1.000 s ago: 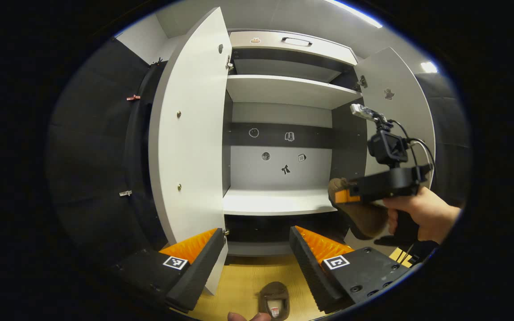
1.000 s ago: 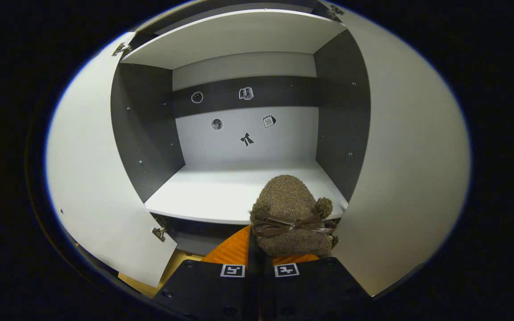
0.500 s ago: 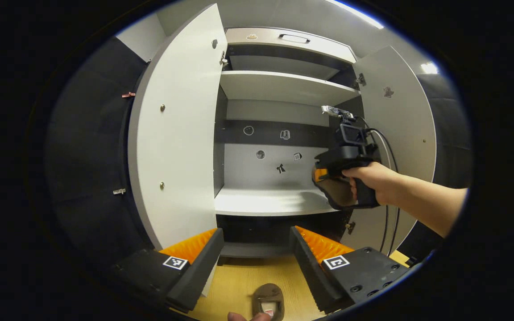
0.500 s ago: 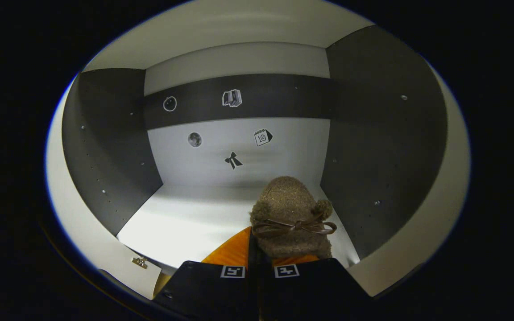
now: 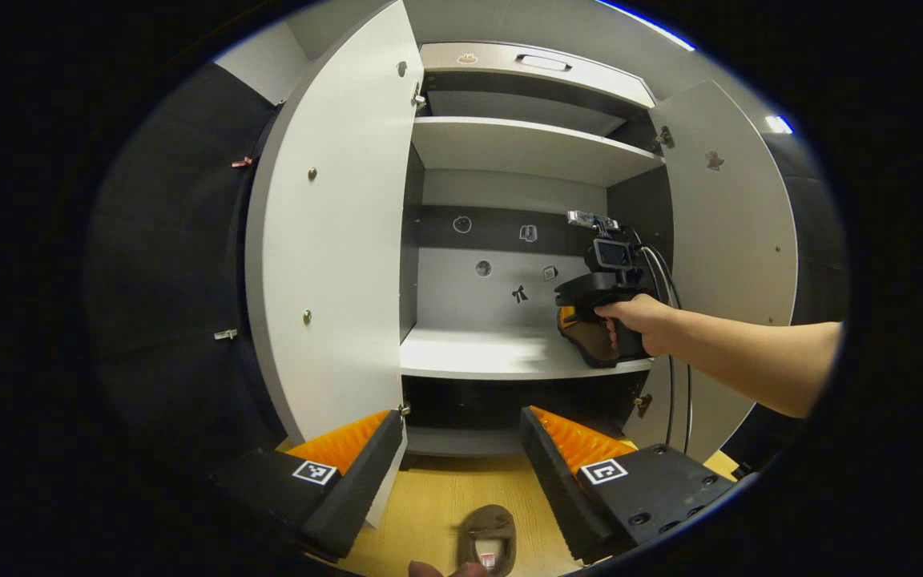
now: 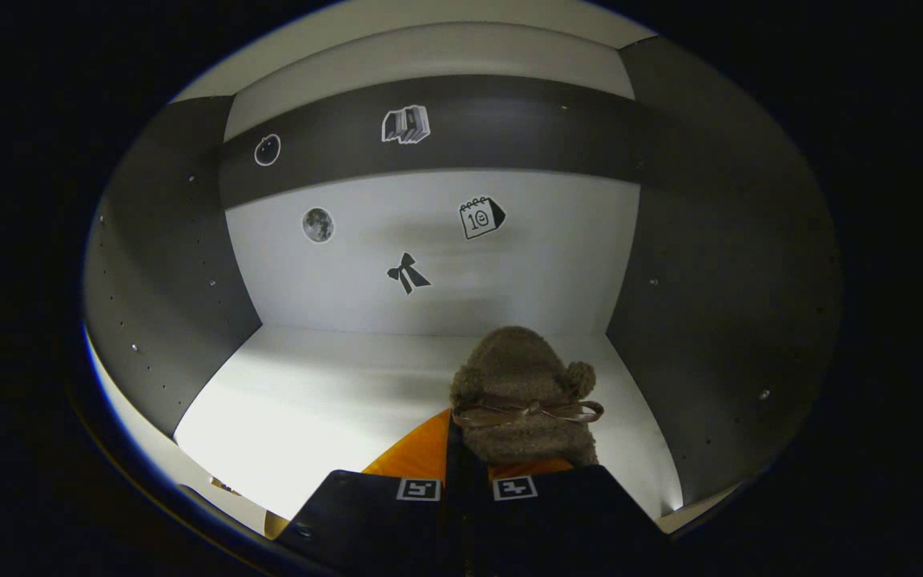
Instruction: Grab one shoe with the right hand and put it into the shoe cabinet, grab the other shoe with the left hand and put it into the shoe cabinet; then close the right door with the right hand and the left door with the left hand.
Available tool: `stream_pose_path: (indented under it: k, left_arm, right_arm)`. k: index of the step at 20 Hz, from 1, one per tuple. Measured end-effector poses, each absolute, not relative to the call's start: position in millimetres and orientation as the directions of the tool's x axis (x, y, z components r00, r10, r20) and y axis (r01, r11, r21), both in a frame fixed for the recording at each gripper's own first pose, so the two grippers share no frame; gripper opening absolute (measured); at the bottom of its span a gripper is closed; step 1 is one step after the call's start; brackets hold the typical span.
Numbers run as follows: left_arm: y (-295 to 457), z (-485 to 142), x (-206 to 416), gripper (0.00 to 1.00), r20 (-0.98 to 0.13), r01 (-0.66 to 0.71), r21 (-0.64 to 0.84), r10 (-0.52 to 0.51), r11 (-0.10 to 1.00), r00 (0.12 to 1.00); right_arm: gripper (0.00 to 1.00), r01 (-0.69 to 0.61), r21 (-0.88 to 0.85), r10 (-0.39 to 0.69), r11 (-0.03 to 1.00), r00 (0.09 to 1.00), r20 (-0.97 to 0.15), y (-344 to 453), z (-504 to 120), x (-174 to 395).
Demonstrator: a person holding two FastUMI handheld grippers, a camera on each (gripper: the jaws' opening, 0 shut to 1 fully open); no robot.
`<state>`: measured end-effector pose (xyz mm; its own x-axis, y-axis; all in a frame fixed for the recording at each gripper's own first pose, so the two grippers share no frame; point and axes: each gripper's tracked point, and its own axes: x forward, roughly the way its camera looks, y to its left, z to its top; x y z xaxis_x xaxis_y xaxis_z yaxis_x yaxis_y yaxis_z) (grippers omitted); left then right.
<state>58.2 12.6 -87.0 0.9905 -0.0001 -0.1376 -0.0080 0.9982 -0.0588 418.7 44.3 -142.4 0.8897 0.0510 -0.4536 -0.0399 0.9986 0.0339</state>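
**First shoe over the shelf, second shoe waiting on the floor**

Nearest in the left gripper view, the left gripper (image 5: 461, 465) hangs with its fingers spread wide and nothing between them, above the second shoe (image 5: 488, 535) lying on the wooden floor (image 5: 429, 505). Farther off, the right gripper (image 6: 468, 473) is clamped on the first shoe (image 6: 521, 401), a fuzzy brown one with a bow, carried toe-first inside the shoe cabinet (image 5: 525, 152) over the right part of the white shelf (image 6: 333, 401); contact with the shelf cannot be told. Both the left door (image 5: 325, 240) and the right door (image 5: 730, 240) stand open. Judged from this, release, the second shoe and both doors remain.
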Motion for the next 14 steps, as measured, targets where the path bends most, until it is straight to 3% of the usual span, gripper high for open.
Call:
stream_pose_path:
  k: [3,7,10,11,12,14]
  left_arm:
    - [17.0,-88.9,56.6,0.95,-0.144,-0.021,-0.055,0.013,0.998,0.990]
    - [16.8,-86.1,54.6,0.95,-0.133,-0.018,-0.056,0.010,0.998,0.991]
    - [13.0,-86.0,54.1,0.95,-0.130,-0.007,-0.054,0.000,0.999,0.992]
    - [12.1,-86.2,53.8,0.95,-0.130,-0.005,-0.051,-0.002,0.999,0.991]
    - [11.0,-86.5,53.2,0.95,-0.130,-0.003,-0.050,-0.004,0.999,0.992]
    - [8.8,-85.8,51.5,0.95,-0.126,0.003,-0.055,-0.010,0.998,0.992]
  right_arm:
    - [0.09,-0.024,0.031,0.036,0.999,0.882,-0.470,45.2,-151.0,425.2]
    - [0.16,-0.030,0.032,0.041,0.999,0.882,-0.470,46.4,-151.7,420.7]
    - [0.31,-0.039,0.068,0.066,0.997,0.888,-0.455,50.0,-142.3,407.0]
    - [0.41,-0.050,0.079,0.080,0.996,0.891,-0.447,52.7,-138.1,399.7]
    - [0.58,-0.062,0.091,0.096,0.994,0.893,-0.440,56.0,-133.7,390.7]
    - [0.76,-0.087,0.108,0.124,0.990,0.899,-0.420,60.1,-124.7,371.9]
